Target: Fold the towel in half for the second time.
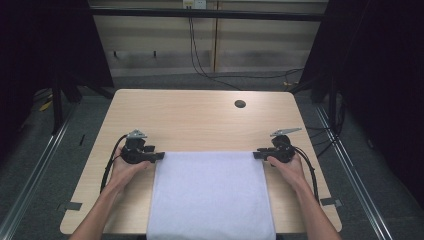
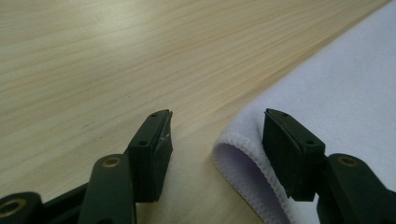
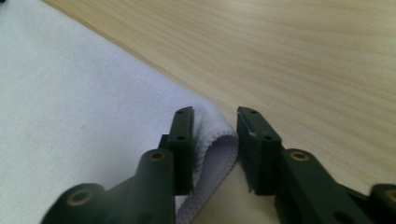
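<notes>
A: White cloth point(image 1: 212, 195) flat on table point(image 1: 190, 117), near edge. Left gripper point(image 2: 215, 135) at far left corner, jaws apart, hem between, not pinched.

B: Right gripper point(image 3: 215, 135) at far right corner, jaws narrow around hem; grip impossible to tell.

Light wood-grain table point(image 1: 200, 120); white cloth point(image 1: 210, 195) flat at 6 o'clock, overhanging near edge; cable hole point(image 1: 240, 104) toward 1 o'clock.

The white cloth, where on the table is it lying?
In the high view the white cloth lies flat on the near middle of the table, hanging over its near edge, far corners between the two hands' tongs.
</notes>
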Tool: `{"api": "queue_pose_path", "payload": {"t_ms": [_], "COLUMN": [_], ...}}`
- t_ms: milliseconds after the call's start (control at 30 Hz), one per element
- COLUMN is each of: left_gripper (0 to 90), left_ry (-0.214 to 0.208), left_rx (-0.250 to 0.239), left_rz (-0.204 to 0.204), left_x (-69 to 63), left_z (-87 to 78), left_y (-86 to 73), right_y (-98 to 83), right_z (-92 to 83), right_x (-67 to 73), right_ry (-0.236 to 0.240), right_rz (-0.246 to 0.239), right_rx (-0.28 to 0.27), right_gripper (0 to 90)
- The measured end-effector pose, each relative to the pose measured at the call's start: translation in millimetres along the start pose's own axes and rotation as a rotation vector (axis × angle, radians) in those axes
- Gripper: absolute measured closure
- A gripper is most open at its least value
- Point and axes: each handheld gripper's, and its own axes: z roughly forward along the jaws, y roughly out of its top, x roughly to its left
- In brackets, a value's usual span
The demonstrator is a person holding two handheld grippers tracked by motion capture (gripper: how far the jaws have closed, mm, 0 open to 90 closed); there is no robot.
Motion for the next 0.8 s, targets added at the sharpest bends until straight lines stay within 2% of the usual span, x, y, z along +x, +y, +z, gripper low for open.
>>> {"api": "queue_pose_path", "payload": {"t_ms": [100,133,200,233,267,300,333,367,400,500,533,600,633,667,800], "left_gripper": [42.6,42.8,45.5,47.6,57.9,65.5,67.6,75.8,80.8,85.0,85.2,85.6,85.6,85.6,85.4], "left_ry": [-0.024,-0.026,-0.026,-0.040,-0.054,-0.034,-0.042,-0.071,-0.078,-0.092,-0.099,-0.090,-0.094,-0.088,-0.071], "left_rx": [0.014,0.013,0.014,0.015,0.016,0.007,0.008,0.018,0.013,-0.015,-0.035,-0.061,-0.082,-0.095,-0.129], "left_rz": [0.007,0.028,0.030,0.039,0.074,0.068,0.067,0.064,0.052,0.029,0.018,0.049,0.049,0.056,0.080], "left_x": [-2.1,-3.4,-5.3,-5.3,-6.1,-7.4,-7.7,-7.2,-7.6,-5.3,-4.6,-8.0,-9.4,-10.4,-10.3], "left_z": [4.8,6.2,6.9,6.7,7.0,7.1,7.3,7.4,7.0,2.3,-1.4,-10.0,-13.4,-16.2,-26.4], "left_y": [-1.2,-2.0,-1.4,-1.8,-3.1,-4.0,-4.2,-3.9,-3.9,-1.5,1.0,10.6,16.7,23.3,50.1], "right_y": [-0.2,-0.1,0.2,0.3,0.2,0.0,-0.3,-0.3,0.0,2.5,4.6,11.7,16.0,20.6,40.3], "right_z": [0.1,0.6,0.4,0.5,0.7,0.2,-0.1,0.0,-0.5,-6.2,-10.7,-24.1,-29.7,-34.2,-48.6], "right_x": [1.3,2.0,4.2,5.0,5.6,6.0,6.0,5.6,5.8,5.7,5.7,7.6,8.6,9.9,10.3], "right_ry": [0.006,0.011,0.010,0.011,0.012,0.012,0.015,0.022,0.021,0.033,0.035,0.039,0.048,0.034,0.018], "right_rz": [-0.002,-0.003,-0.006,-0.012,-0.010,-0.007,0.001,0.006,0.011,0.014,0.009,0.006,-0.003,-0.018,-0.024], "right_rx": [0.008,0.010,0.021,0.019,0.018,0.023,0.021,0.017,0.017,-0.006,-0.027,-0.085,-0.105,-0.107,-0.156], "right_gripper": [76.5,78.9,81.6,83.3,83.7,84.0,84.5,84.9,85.2,86.0,86.2,86.6,86.6,86.7,86.8]}}
